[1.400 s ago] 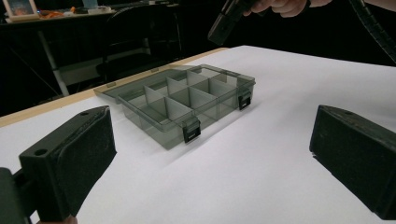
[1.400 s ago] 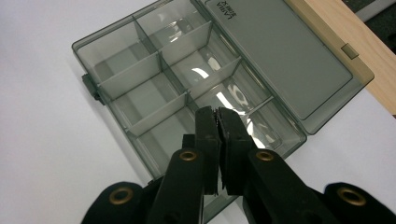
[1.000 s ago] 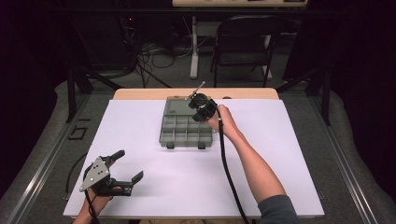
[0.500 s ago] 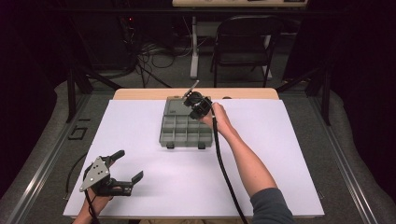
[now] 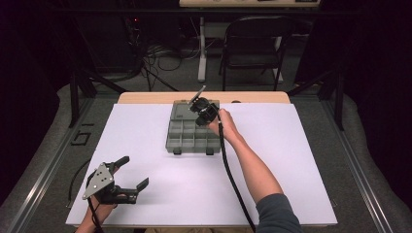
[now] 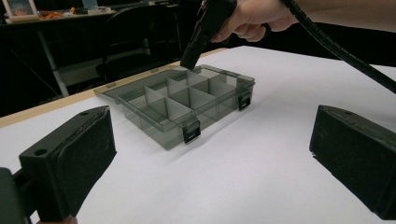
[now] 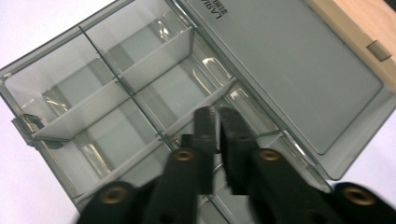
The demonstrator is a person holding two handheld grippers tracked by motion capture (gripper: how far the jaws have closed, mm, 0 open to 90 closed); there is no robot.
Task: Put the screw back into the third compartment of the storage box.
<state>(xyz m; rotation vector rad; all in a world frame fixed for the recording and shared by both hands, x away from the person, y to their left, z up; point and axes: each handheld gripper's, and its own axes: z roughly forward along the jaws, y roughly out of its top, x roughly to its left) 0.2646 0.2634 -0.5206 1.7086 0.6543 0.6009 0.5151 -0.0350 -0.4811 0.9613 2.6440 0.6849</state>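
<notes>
The right claw hovers over the far part of the open organizer box, above centre of the high view. Its jaws have just been parting slightly and stand nearly clenched, a thin gap between them and nothing gripped. The right hand reaches forward, tilting the claw down at a rear compartment beside the flat lid. The left claw, released wide and holding nothing, rests low at lower left on the white surface, well apart from the box.
</notes>
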